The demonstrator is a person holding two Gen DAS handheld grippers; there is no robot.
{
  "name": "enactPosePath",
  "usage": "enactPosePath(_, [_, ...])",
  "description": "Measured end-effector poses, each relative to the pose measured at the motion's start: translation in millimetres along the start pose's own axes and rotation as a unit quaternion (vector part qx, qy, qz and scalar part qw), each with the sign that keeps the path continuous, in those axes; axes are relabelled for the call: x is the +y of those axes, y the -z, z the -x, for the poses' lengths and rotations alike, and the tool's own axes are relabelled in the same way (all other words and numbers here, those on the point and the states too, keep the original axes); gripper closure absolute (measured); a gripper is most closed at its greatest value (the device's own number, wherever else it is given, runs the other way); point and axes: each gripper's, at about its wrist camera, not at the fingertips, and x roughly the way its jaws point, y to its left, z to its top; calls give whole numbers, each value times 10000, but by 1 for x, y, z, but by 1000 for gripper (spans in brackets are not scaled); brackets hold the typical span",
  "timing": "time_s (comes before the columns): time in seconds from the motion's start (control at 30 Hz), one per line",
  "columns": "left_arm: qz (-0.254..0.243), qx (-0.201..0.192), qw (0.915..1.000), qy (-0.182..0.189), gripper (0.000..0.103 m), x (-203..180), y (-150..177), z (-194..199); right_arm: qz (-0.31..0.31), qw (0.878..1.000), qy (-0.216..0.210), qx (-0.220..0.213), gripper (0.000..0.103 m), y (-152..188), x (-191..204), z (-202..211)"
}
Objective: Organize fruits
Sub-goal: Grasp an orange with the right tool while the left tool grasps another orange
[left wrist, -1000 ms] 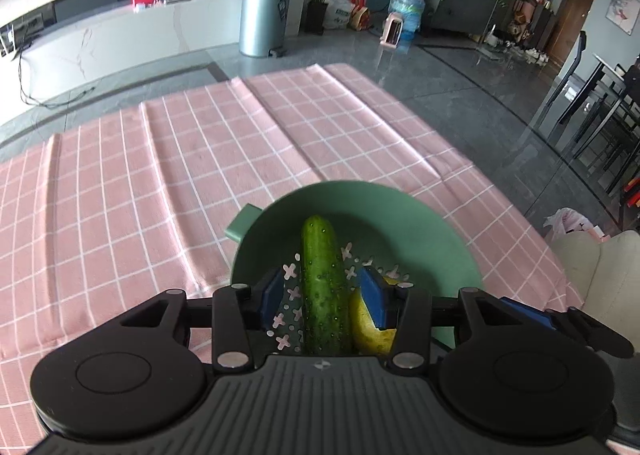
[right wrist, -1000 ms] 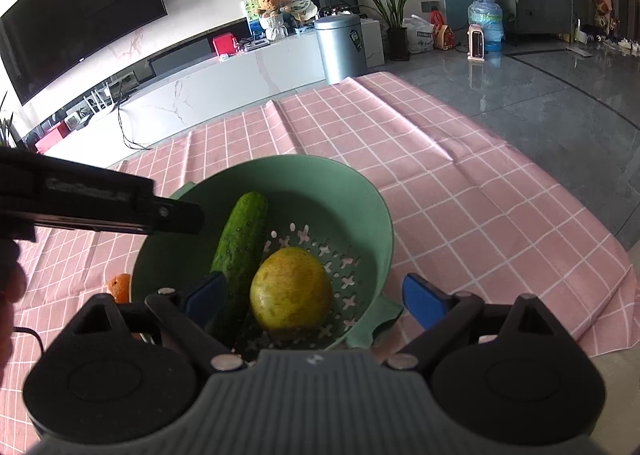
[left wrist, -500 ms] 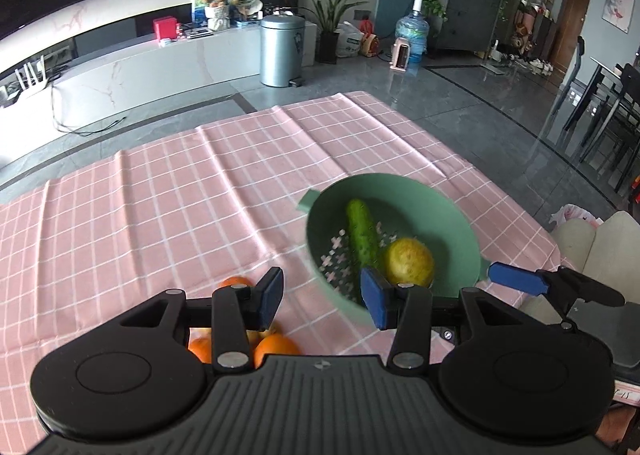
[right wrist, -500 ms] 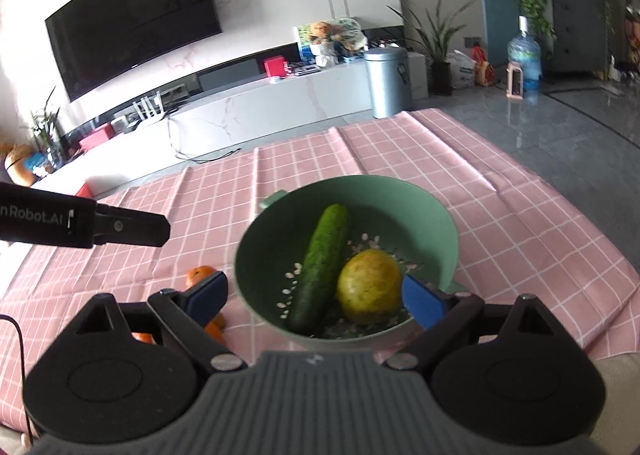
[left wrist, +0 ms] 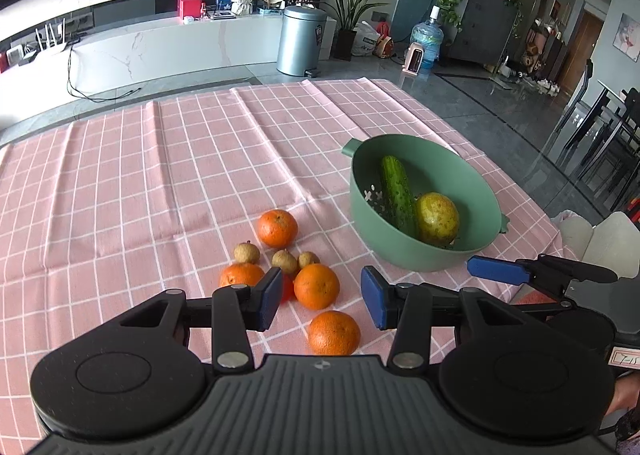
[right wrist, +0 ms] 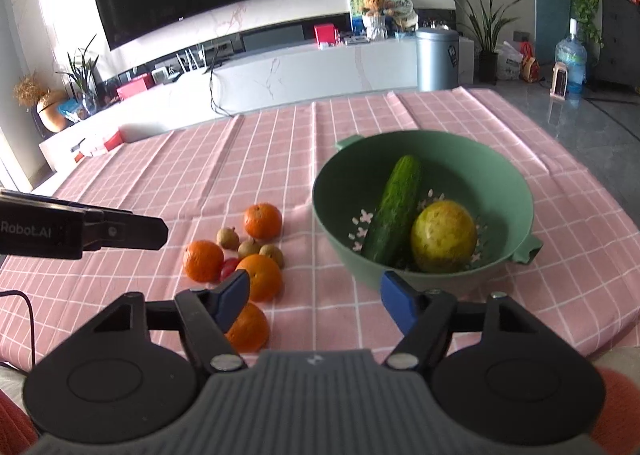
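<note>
A green colander bowl (left wrist: 362, 191) (right wrist: 516, 183) stands on the pink checked cloth and holds a cucumber (left wrist: 396, 193) (right wrist: 394, 209) and a yellow-green round fruit (left wrist: 437, 218) (right wrist: 443, 237). Left of the bowl lie several oranges (left wrist: 277, 228) (right wrist: 262, 220), three small brown longans (left wrist: 285, 261) (right wrist: 249, 248) and a small red fruit (right wrist: 229, 268). My left gripper (left wrist: 320, 301) is open and empty above the oranges. My right gripper (right wrist: 314, 297) is open and empty, near the front edge between the oranges and the bowl.
The pink cloth (left wrist: 160, 175) covers the table; its right edge drops off beyond the bowl. The left gripper's finger (right wrist: 120, 231) shows at the left of the right wrist view. A pale chair (left wrist: 600, 243) stands at the right.
Both grippers have drawn back and up from the bowl. The left gripper has let go of the cucumber, which now lies in the bowl. The oranges have come into view.
</note>
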Motion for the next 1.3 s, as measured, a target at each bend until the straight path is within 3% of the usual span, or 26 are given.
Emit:
enactPosePath(0.17, [100, 47, 9999, 109, 50, 11, 11, -9, 84, 9998, -32, 190, 48, 5, 5, -12])
enactPosePath(0.57, [228, 287, 9987, 344, 51, 33, 32, -35, 556, 9971, -123, 501, 58, 10, 24, -39])
enactPosePath(0.73, [265, 385, 9987, 184, 51, 40, 32, -47, 586, 9958, -205, 679, 59, 8, 28, -53])
enactPosePath(1.03, [99, 462, 9980, -412, 51, 51, 25, -70, 584, 9900, -765, 1027, 58, 10, 35, -67])
enactPosePath(1.3, [63, 488, 9980, -397, 51, 57, 20, -84, 463, 9861, -931, 1293, 55, 13, 39, -83])
